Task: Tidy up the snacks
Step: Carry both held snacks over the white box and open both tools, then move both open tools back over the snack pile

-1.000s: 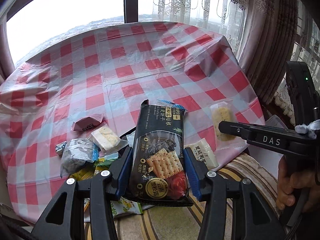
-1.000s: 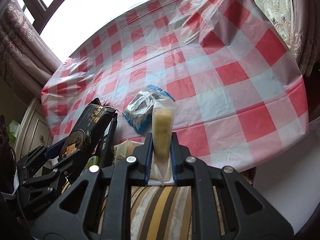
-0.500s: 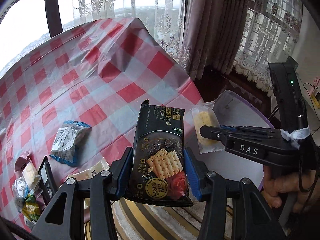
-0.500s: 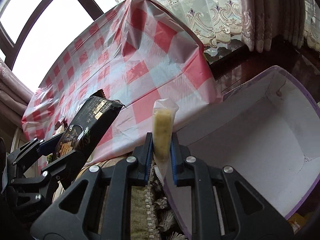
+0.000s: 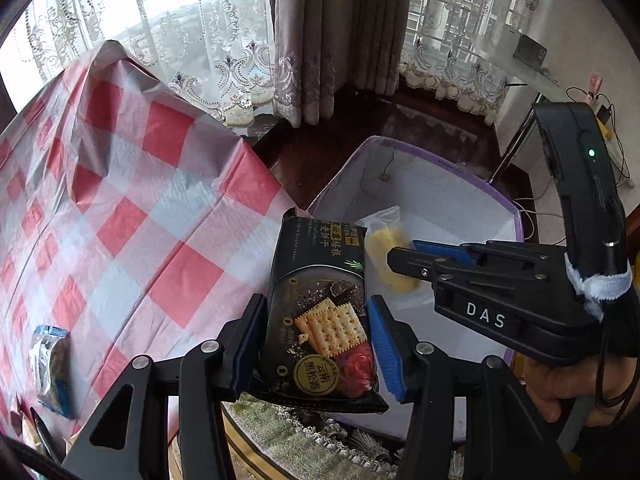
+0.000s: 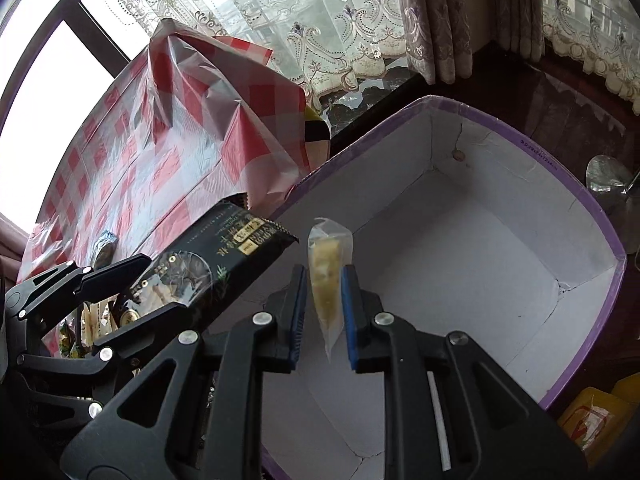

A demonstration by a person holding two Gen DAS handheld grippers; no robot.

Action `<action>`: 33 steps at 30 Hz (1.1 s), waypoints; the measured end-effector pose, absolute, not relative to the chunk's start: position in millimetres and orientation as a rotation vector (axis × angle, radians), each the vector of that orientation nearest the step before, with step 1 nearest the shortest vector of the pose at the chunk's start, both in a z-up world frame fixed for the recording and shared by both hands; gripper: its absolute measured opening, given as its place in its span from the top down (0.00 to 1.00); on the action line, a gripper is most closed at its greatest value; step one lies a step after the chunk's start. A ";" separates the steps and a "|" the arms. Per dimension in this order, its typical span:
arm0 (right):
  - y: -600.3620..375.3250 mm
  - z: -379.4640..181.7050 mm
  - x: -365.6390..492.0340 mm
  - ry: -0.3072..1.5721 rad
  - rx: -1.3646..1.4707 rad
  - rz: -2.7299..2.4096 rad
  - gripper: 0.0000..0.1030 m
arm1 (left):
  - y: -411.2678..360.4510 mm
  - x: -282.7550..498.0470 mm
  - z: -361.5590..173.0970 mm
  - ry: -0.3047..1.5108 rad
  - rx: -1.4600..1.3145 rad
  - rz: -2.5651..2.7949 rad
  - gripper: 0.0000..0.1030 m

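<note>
My left gripper (image 5: 316, 344) is shut on a black cracker pack (image 5: 320, 312), held over the near rim of a white box with a purple rim (image 5: 516, 216). The pack also shows in the right wrist view (image 6: 212, 264). My right gripper (image 6: 324, 308) is shut on a small clear packet with a yellow snack (image 6: 326, 276), held above the inside of the box (image 6: 612, 236). In the left wrist view the right gripper (image 5: 396, 258) and its yellow packet (image 5: 386, 256) are just right of the cracker pack. The box looks empty inside.
A table with a red and white checked cloth (image 5: 132, 216) lies to the left, with a silver and blue packet (image 5: 50, 364) and more snacks (image 6: 90, 320) near its edge. Lace curtains (image 5: 340, 40) and a dark floor are behind the box. A yellow object (image 6: 592, 416) sits right of the box.
Both grippers have swung right, away from the table and over the box, each still holding its snack. The right gripper's jaws look slightly wider around the packet.
</note>
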State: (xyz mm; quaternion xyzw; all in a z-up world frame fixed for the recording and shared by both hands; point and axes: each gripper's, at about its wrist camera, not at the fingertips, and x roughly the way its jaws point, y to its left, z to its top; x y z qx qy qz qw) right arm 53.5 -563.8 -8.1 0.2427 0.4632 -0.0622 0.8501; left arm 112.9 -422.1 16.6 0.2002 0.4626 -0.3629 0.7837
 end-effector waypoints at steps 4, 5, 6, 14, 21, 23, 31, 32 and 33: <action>-571.9 -3.8 52.3 0.961 0.475 -0.192 0.61 | -418.5 118.3 17.4 0.987 0.413 -0.739 0.35; -572.9 -0.8 51.4 0.947 0.461 -0.208 0.51 | -414.5 119.4 19.9 0.977 0.392 -0.727 0.35; -572.8 2.9 50.4 0.932 0.445 -0.222 0.44 | -409.4 120.8 23.4 0.961 0.368 -0.711 0.34; -555.9 34.6 52.3 0.832 0.270 -0.366 0.26 | -373.4 115.5 53.3 0.789 0.227 -0.637 0.26; -532.7 57.7 55.4 0.770 0.218 -0.259 0.22 | -340.2 109.3 63.7 0.752 0.203 -0.505 0.26; -526.4 60.4 56.2 0.760 0.235 -0.240 0.22 | -327.4 107.0 67.4 0.746 0.170 -0.481 0.26; -478.8 67.4 61.0 0.775 0.250 -0.067 0.22 | -268.9 101.3 72.8 0.734 0.040 -0.343 0.26; -473.0 67.7 61.9 0.781 0.255 -0.053 0.22 | -260.9 101.3 72.9 0.737 0.020 -0.325 0.26; -467.6 67.9 63.3 0.788 0.257 -0.038 0.22 | -253.0 101.5 72.2 0.743 0.001 -0.311 0.26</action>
